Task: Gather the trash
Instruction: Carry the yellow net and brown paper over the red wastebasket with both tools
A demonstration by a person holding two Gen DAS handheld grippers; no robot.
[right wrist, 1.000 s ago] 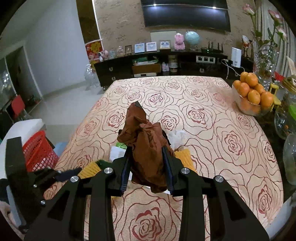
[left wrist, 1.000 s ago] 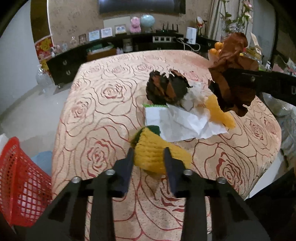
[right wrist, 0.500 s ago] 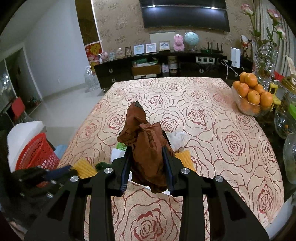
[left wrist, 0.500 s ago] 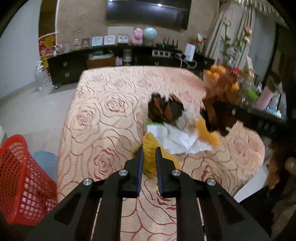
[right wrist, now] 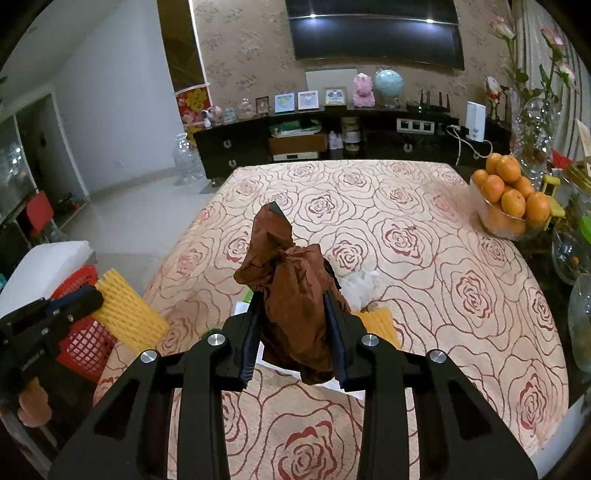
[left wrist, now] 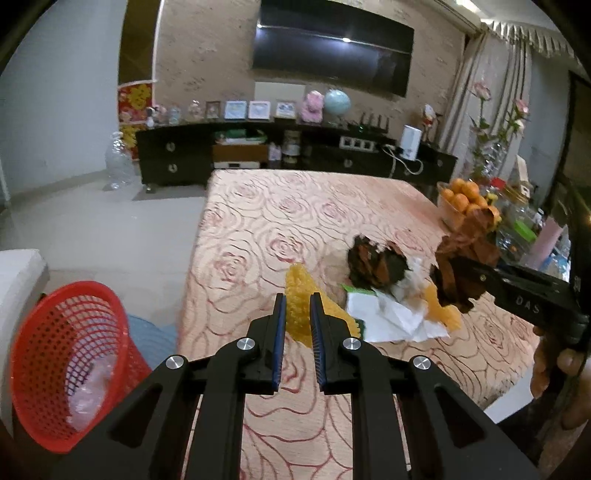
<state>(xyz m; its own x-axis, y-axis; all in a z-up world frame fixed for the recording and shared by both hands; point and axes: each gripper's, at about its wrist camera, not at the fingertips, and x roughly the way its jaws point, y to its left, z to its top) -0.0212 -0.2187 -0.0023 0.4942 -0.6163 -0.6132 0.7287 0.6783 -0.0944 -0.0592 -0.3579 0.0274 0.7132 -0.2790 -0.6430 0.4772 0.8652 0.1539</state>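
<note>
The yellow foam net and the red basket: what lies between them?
Left wrist view: between yellow foam net and red basket only tablecloth and floor.

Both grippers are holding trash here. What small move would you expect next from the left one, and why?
Probably carry it leftward over the red basket and let go. The left gripper is shut on the yellow foam net, already clear of the tablecloth, and the basket stands on the floor just beside the table's left edge.

Tabletop (right wrist: 424, 206) under rose-patterned cloth; at 12 o'clock, a dark sideboard (right wrist: 332, 144) below a wall-mounted television (right wrist: 373, 33) on patterned wallpaper; pale tiled floor (left wrist: 92, 229) at 9 o'clock; curtains (left wrist: 509, 92) at 2 o'clock
</note>
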